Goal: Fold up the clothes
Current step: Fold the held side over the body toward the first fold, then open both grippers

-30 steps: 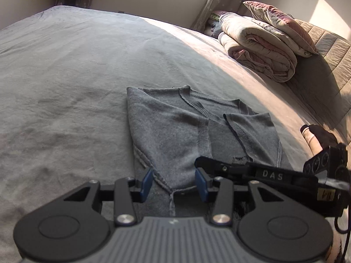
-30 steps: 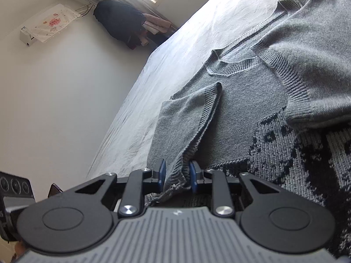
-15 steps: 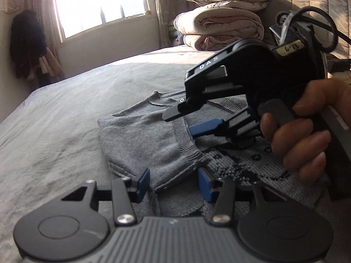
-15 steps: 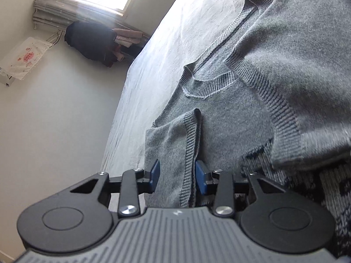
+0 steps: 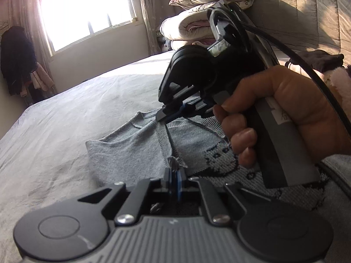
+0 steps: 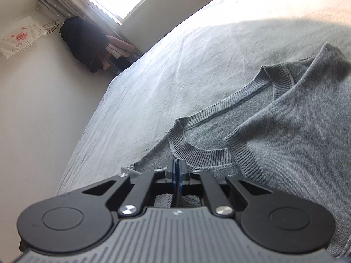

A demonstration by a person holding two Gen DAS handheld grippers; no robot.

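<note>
Both pairs of jaws, spread around knit edges a moment ago, are now pressing together. Between the blue pads of the left gripper (image 5: 174, 176) a small tuft of grey fabric is sticking up: it is pinching the ribbed edge of the grey sweater (image 5: 131, 151) right at its tips. Ahead of that claw and to its right, the sweater is lying flat on the bed sheet (image 5: 65, 118), with a dark knitted figure (image 5: 219, 155) showing on its front just right of the pinched spot.

Beyond the left claw and higher, the right gripper (image 5: 173, 115) is hovering over the neckline, held by a hand (image 5: 274, 114) wrapping its grey handle. In its own view the right gripper (image 6: 176, 171) is closing on the sweater (image 6: 296, 131) just below the ribbed collar (image 6: 197, 151); whether cloth is actually caught between its pads is hard to tell, though fabric is lying directly under and around them.

Far past both claws, folded quilts (image 5: 188, 30) are stacking against the headboard, and dark clothes (image 6: 85, 41) are hanging beside the bright window (image 5: 87, 11).
</note>
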